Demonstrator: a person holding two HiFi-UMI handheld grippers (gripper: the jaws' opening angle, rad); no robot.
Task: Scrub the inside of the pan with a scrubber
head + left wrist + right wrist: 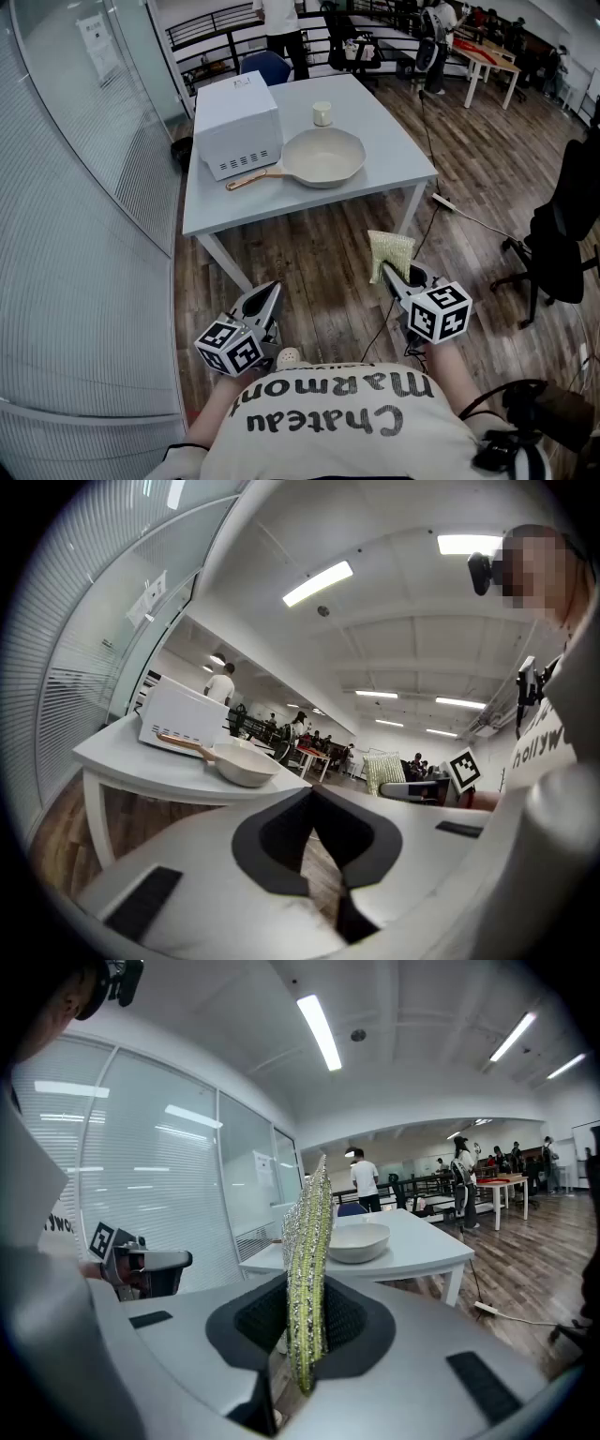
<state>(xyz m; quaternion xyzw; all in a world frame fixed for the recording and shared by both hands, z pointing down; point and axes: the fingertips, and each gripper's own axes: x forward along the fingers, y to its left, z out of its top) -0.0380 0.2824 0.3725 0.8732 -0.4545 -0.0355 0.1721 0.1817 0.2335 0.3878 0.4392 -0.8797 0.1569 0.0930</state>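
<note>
A cream pan (324,156) with a wooden handle sits on the grey table (375,112), beside a white box. It shows too in the left gripper view as the pan (242,762) and in the right gripper view as the pan (358,1239). My right gripper (386,272) is shut on a yellow-green scrubber (389,251), held upright over the floor well short of the table; the scrubber (307,1283) stands edge-on between the jaws. My left gripper (273,292) is shut and holds nothing, low at my left; its jaws (317,803) meet.
A white box (237,125) and a small jar (322,113) stand on the table. A black office chair (562,234) is at the right, cables lie on the wood floor, and a glass wall (84,187) runs along the left. People stand at the back.
</note>
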